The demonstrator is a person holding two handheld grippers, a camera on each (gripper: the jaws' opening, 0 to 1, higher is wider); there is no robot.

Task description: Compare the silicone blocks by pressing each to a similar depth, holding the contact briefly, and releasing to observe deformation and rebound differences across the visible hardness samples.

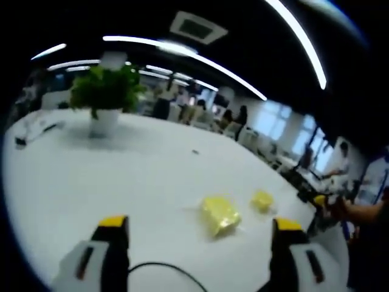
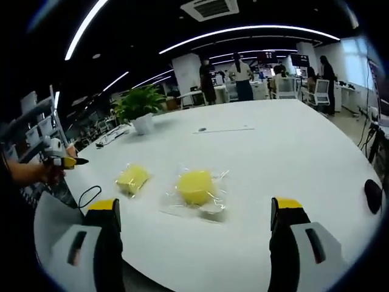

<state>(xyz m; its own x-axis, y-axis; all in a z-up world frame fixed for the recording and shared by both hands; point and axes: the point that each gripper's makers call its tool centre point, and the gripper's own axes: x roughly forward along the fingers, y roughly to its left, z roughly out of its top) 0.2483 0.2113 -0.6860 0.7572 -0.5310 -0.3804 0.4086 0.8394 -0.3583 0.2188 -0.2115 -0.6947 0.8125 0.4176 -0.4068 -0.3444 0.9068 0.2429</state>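
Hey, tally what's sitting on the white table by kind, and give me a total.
Yellow blocks in clear wrap: 2
Potted plants: 1
Black cables: 1
Total: 4
A few small dark bits farther back on the table are too blurred to name, so they are left out.

I am in a big open office. I stand at a long white table [image 2: 292, 152] with a green plant in a white pot [image 2: 141, 108] on it. The ceiling is dark, with long bright strip lights [image 2: 243, 30] and a square air vent [image 2: 213, 8]. Far back I see people [image 2: 242, 76] standing and sitting by desks and office chairs [image 2: 321, 91]. Big windows [image 1: 281, 125] let in daylight along one side of the room.
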